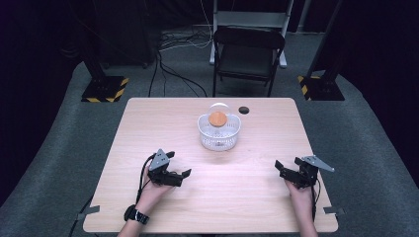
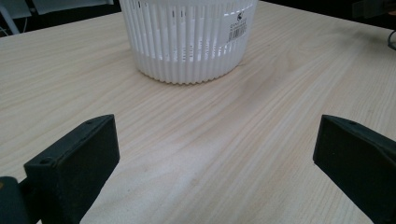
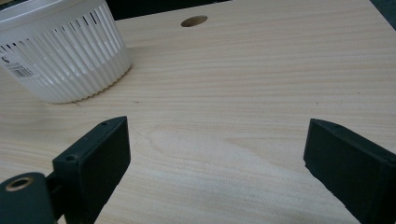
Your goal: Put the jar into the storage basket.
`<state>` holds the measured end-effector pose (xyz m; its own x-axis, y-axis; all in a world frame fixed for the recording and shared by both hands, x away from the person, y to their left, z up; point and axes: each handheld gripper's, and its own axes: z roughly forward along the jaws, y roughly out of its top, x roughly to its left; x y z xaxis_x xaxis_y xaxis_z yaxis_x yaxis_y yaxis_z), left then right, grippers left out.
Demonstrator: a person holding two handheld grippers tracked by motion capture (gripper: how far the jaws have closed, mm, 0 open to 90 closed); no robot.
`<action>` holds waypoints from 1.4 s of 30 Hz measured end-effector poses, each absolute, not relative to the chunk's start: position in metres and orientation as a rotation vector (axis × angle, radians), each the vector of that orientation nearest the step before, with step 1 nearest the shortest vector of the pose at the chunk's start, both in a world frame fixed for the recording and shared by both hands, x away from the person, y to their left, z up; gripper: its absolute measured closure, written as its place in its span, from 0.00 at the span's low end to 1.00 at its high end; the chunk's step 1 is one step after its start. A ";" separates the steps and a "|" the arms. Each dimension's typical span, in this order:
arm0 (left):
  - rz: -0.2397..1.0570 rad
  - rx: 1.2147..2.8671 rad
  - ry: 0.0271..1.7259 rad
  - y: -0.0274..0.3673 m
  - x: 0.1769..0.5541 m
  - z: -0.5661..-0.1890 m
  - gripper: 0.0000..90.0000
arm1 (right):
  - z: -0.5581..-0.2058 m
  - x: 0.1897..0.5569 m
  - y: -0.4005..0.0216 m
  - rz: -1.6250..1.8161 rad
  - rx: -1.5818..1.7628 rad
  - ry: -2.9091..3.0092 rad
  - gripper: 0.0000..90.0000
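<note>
Flanking the white slotted basket (image 1: 219, 132), which stands at the table's (image 1: 148, 118) centre toward its far edge with an orange-topped object inside, the left gripper (image 1: 179, 176) and right gripper (image 1: 285, 169) rest low on either side, apparently poised for a two-sided approach. Both have their jaws spread wide, holding nothing.

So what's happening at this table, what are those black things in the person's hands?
A person sits at a wooden table holding a two-jawed grasping tool in each hand. The left tool and the right tool both rest low near the table's front edge, jaws open and holding nothing. Farther back stands a white slotted basket with a round orange-brown piece in it under a clear dome. Nothing touches the basket yet.
</note>
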<state>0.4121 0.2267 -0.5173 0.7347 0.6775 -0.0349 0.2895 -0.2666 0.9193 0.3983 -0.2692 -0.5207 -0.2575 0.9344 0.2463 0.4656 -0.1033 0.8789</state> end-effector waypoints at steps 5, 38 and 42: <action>0.454 1.841 0.754 0.230 0.412 -0.518 0.00 | -0.521 0.398 -0.269 1.333 1.530 1.711 0.07; 0.431 1.814 0.785 0.236 0.412 -0.522 0.00 | -0.520 0.398 -0.268 1.328 1.522 1.711 0.07; 0.431 1.815 0.787 0.237 0.412 -0.522 0.00 | -0.520 0.398 -0.268 1.329 1.523 1.709 0.07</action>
